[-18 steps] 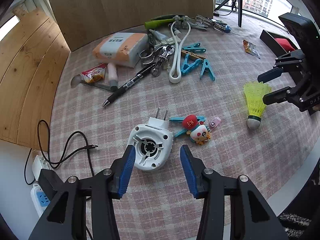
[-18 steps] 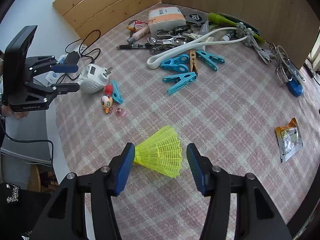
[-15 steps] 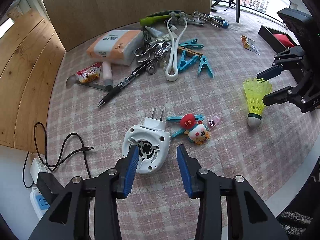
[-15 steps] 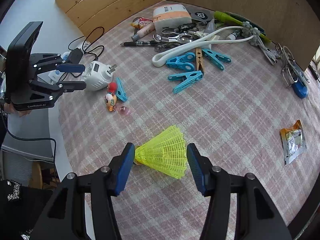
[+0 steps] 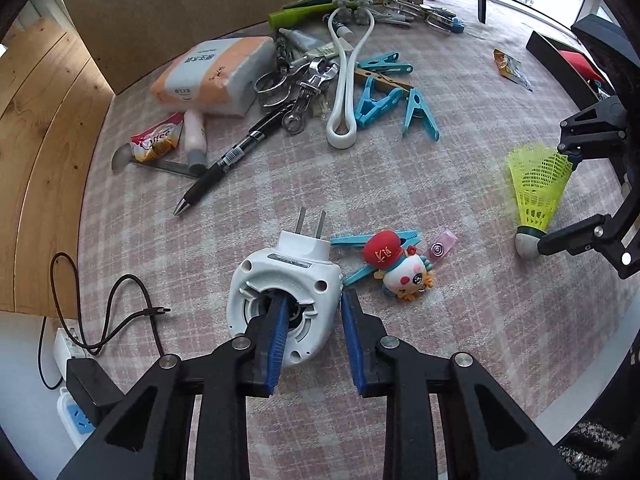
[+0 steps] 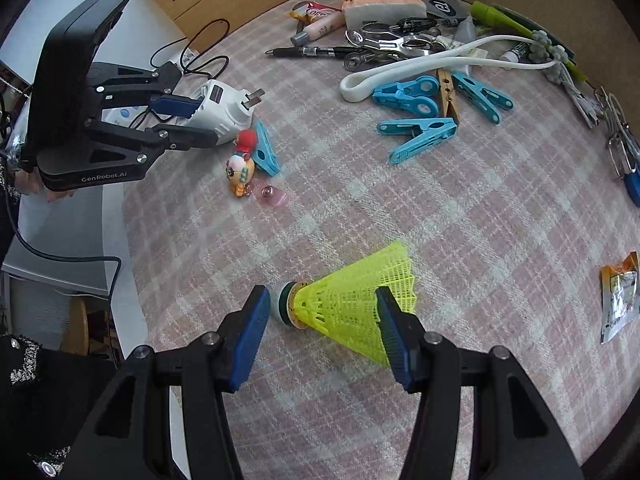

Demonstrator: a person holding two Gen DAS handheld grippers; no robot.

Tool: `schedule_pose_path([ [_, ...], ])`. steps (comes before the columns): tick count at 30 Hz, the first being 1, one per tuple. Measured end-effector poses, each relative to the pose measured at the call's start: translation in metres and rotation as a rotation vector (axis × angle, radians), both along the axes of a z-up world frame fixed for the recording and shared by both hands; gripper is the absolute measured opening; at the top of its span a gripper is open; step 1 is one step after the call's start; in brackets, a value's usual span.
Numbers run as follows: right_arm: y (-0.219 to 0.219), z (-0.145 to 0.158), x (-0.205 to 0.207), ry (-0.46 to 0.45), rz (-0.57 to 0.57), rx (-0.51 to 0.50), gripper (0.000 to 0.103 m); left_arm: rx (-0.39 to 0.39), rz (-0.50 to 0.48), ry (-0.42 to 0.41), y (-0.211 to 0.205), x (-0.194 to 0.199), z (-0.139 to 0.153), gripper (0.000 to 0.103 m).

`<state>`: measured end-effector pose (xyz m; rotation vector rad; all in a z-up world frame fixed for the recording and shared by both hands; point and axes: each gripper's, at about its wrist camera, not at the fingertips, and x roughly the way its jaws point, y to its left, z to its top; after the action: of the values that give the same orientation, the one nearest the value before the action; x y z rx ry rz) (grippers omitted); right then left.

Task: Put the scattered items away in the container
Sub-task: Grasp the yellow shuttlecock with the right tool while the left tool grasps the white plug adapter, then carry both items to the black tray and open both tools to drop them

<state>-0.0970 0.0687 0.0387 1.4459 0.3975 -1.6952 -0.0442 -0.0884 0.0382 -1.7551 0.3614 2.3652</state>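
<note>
While the left view shows the left gripper narrowed onto the white plug, one finger inside its hollow, only the right view shows the right gripper open astride the shuttlecock, near the cloth's front edge; bare cloth lies beyond. A red-lined container sits far right.
</note>
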Motion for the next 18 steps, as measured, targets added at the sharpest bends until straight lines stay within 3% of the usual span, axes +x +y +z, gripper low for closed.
schedule_pose_path([
  [7, -0.003, -0.007, 0.012, 0.031, 0.016, 0.011, 0.048, -0.013, 0.045, 0.026, -0.005, 0.002, -0.001, 0.025],
  [9, 0.0, -0.005, 0.015, 0.033, 0.0, 0.0, 0.042, -0.011, 0.063, 0.038, -0.008, 0.002, -0.001, 0.024],
  [13, 0.006, 0.003, 0.022, 0.04, -0.023, -0.045, 0.012, 0.029, 0.115, 0.045, -0.021, 0.002, 0.0, 0.022],
  [18, 0.017, 0.018, 0.022, 0.079, -0.117, -0.1, 0.011, 0.04, 0.18, 0.047, -0.039, 0.002, 0.001, 0.02],
])
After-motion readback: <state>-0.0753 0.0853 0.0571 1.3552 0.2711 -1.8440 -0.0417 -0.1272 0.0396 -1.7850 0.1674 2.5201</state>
